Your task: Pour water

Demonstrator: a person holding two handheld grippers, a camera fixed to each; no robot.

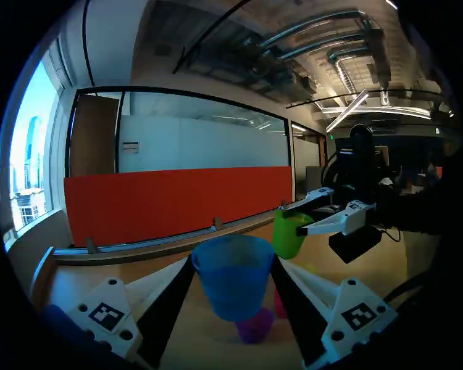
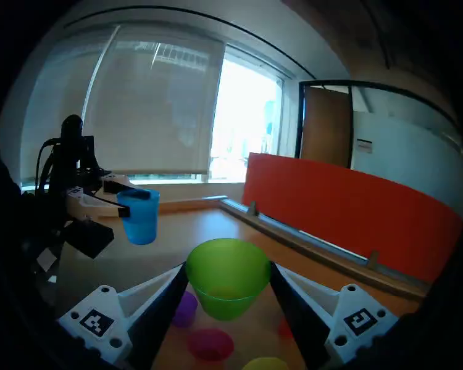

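In the left gripper view, my left gripper (image 1: 234,287) is shut on a blue plastic cup (image 1: 233,280), held upright above the wooden table (image 1: 194,339). Farther right, the right gripper (image 1: 299,223) holds a green cup (image 1: 288,233) upright at about the same height. In the right gripper view, my right gripper (image 2: 228,283) is shut on that green cup (image 2: 227,276), whose bottom looks nearly empty. The left gripper (image 2: 128,205) with the blue cup (image 2: 139,216) hangs at the left, apart from the green cup.
Small cups stand on the table below: a purple one (image 1: 255,325), a pink one (image 1: 279,304), purple (image 2: 184,308), pink (image 2: 210,343) and yellow-green (image 2: 265,364). An orange divider panel (image 1: 176,200) runs along the table's far edge. Windows lie beyond.
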